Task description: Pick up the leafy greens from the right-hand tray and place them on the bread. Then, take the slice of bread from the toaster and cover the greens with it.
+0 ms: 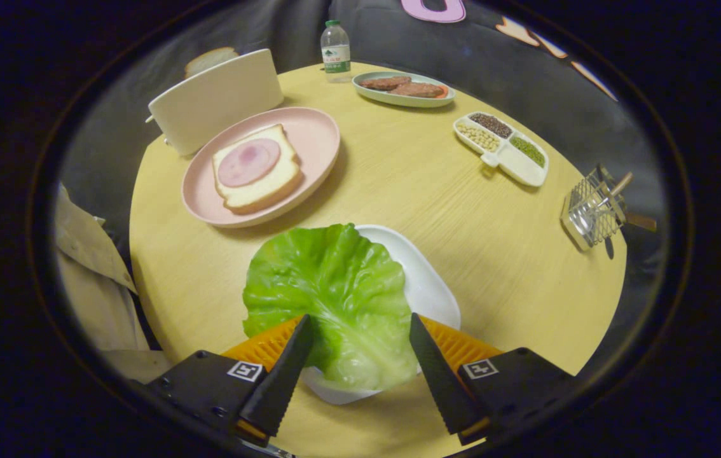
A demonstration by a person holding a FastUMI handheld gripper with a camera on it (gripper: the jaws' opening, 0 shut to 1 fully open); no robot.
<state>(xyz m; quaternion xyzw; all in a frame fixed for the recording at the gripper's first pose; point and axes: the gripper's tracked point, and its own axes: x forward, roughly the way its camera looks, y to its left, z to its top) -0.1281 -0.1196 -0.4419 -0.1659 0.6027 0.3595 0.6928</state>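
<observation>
Worktop: round, pale yellow wood-grain worktop (398, 191), with black cloth hanging behind it.
Sleeve: a beige sleeve (90, 273) sits at the worktop's left edge.
Toaster: white toaster (214, 98) at the far left, a slice of bread (210, 59) poking up behind its top.
Pink plate: pink plate (309, 137) just in front of the toaster, holding bread (265, 184) topped with a round of ham (248, 161).
White tray: white tray (427, 283) nearest the tongs, with the lettuce leaf (329, 292) spread across it.
Tongs: tongs (360, 327) spread, one finger on each side of the leaf's near end, not pressing it.
Bottle: water bottle (335, 48) at the far edge.
Green dish: oval dish (402, 97) with two meat patties (402, 86).
Divided tray: four-part tray (522, 166) of beans and grains.
Wire basket: wire basket (589, 210) with utensils, far right.
</observation>
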